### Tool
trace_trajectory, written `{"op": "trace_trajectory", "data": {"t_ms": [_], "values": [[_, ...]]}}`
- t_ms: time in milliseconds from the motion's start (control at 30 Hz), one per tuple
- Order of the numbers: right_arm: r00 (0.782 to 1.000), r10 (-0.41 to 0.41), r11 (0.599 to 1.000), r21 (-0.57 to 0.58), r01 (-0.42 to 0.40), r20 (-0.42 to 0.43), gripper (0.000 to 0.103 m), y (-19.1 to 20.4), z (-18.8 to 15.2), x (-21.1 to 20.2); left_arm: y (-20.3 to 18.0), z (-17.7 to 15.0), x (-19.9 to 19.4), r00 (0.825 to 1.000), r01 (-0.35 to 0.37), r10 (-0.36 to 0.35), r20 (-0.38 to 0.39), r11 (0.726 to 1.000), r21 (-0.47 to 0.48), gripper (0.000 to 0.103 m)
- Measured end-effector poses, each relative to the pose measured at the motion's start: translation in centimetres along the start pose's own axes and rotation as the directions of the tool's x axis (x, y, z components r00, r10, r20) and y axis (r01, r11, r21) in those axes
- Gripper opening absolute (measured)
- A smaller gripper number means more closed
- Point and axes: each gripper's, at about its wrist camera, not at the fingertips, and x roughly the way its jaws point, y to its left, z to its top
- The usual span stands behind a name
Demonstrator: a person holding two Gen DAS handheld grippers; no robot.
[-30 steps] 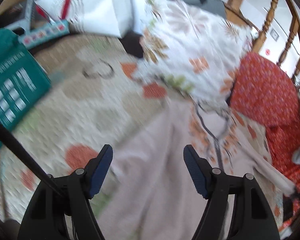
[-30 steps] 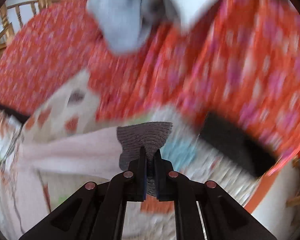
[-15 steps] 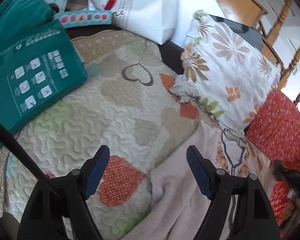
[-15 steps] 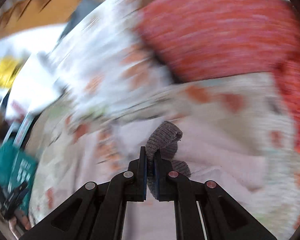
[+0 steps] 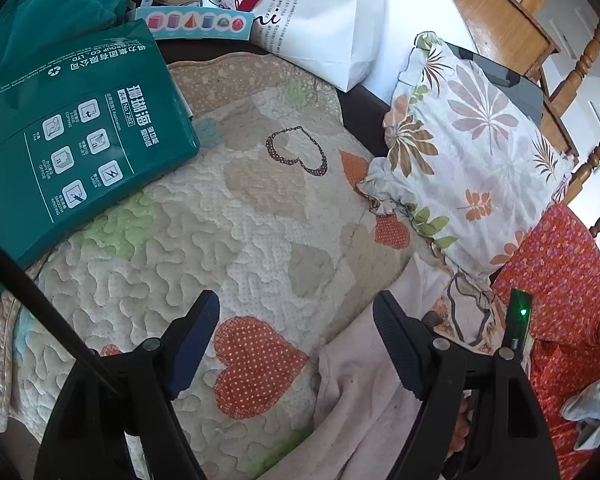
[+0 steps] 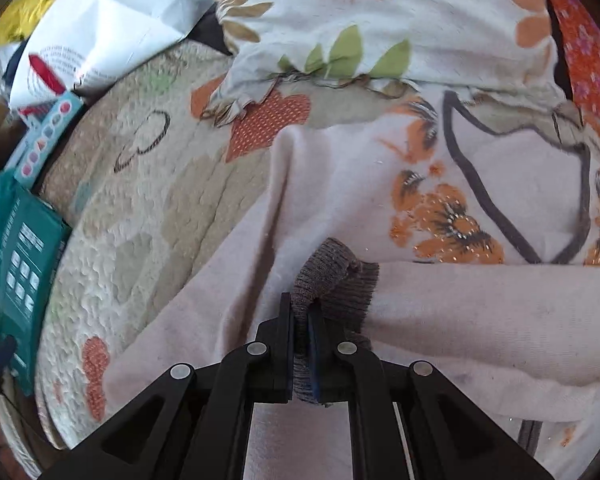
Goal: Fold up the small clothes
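The grey ribbed cuff (image 6: 336,276) is pinched by the right tongs (image 6: 300,320), apparently so the sleeve can be laid across the pink top (image 6: 500,184) beyond them; the left tongs (image 5: 296,344) are held agape above the quilt (image 5: 240,208), nothing between them.

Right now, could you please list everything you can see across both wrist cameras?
Pink garment: one, pale pink with orange flowers and a dark outline print, spread on the quilt.
Grey cuff: one, ribbed grey-brown, at the end of the garment's sleeve, folded across its body.
Quilt: one, cream with orange, beige and green hearts, under everything.
Leaf-print pillow: one, white, behind the garment.
Red floral fabric: one, far right.
Paper ream: one, green, left on the quilt.
White bag: one, red handles, at the back.
Shapes strip: one, light blue, beside the bag.
Left gripper: open, above the quilt.
Right gripper: shut on the grey cuff.
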Motion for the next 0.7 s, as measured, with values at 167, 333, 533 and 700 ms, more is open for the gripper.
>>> {"op": "trace_trajectory", "data": {"t_ms": [167, 333, 533, 700], "values": [[0.996, -0.078, 0.989, -0.126, 0.082, 0.038, 0.006, 1.0, 0.3, -1.7, 0.2, 0.2, 0.0, 1.0, -0.014, 0.014, 0.002, 1.0, -0.006, 0.078], [1.0, 0.003, 0.986, -0.167, 0.0, 0.021, 0.011, 2.2, 0.8, -2.6, 2.1, 0.9, -0.3, 0.999, -0.027, 0.029, 0.019, 0.997, -0.078, 0.078], [0.992, 0.126, 0.975, -0.185, -0.121, 0.019, 0.035, 3.6, 0.4, -3.6, 4.8, 1.5, -0.7, 0.998, -0.057, 0.062, 0.028, 0.987, -0.152, 0.078], [0.987, 0.159, 0.955, -0.251, -0.155, -0.005, 0.035, 4.9, -2.8, -6.0, 6.5, 2.2, -1.6, 0.993, -0.095, 0.106, 0.051, 0.977, -0.191, 0.078]]}}
